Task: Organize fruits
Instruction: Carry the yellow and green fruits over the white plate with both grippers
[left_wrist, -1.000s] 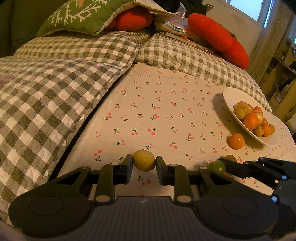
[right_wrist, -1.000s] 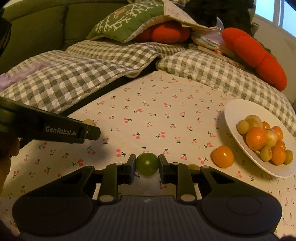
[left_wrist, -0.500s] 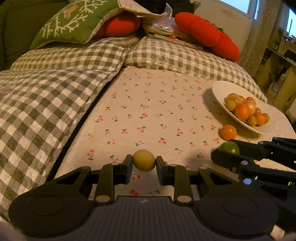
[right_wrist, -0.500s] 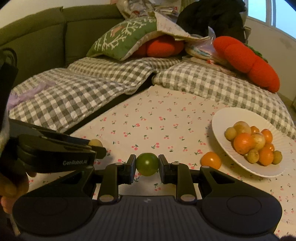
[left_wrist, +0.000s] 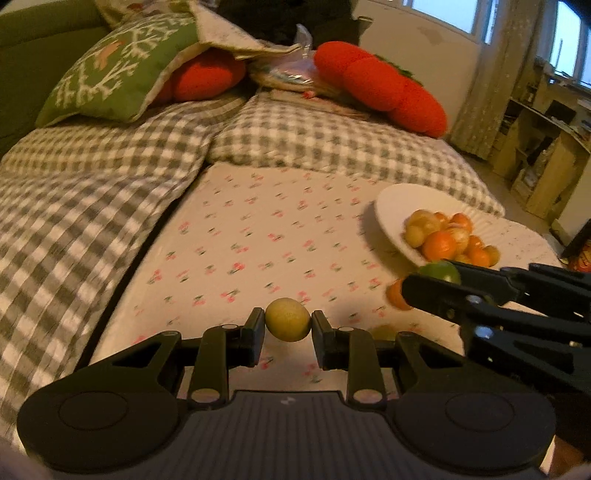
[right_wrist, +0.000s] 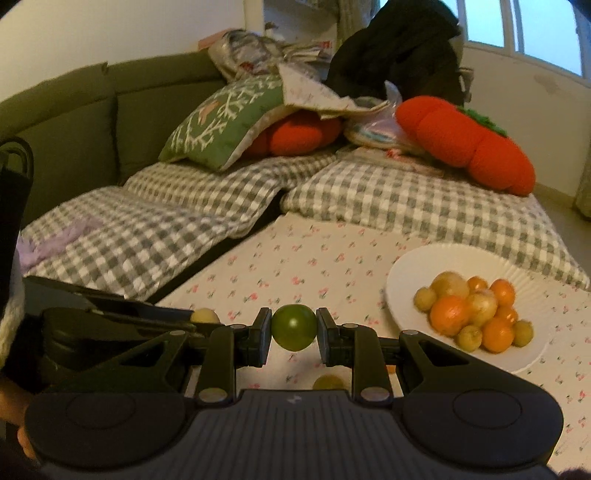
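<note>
My left gripper (left_wrist: 288, 325) is shut on a small yellow-green fruit (left_wrist: 287, 319), held above the cherry-print cloth (left_wrist: 258, 236). My right gripper (right_wrist: 294, 328) is shut on a round green fruit (right_wrist: 294, 327), also off the cloth. That green fruit (left_wrist: 441, 270) shows in the left wrist view at the right gripper's tip. A white plate (right_wrist: 436, 266) at the right holds several orange and yellow fruits (right_wrist: 469, 314). An orange fruit (left_wrist: 395, 293) lies on the cloth beside the plate. A small yellow fruit (right_wrist: 328, 382) lies on the cloth under my right gripper.
Grey checked cushions (left_wrist: 92, 199) border the cloth at the left and back. A green patterned pillow (right_wrist: 229, 118) and red pumpkin-shaped cushions (right_wrist: 465, 144) lie behind them. Wooden shelves (left_wrist: 535, 147) stand far right. A hand (right_wrist: 14, 402) shows at the left edge.
Both grippers have risen off the cloth with their fruits still held. The view has tilted up, and the plate now lies nearer the right gripper's tip.
</note>
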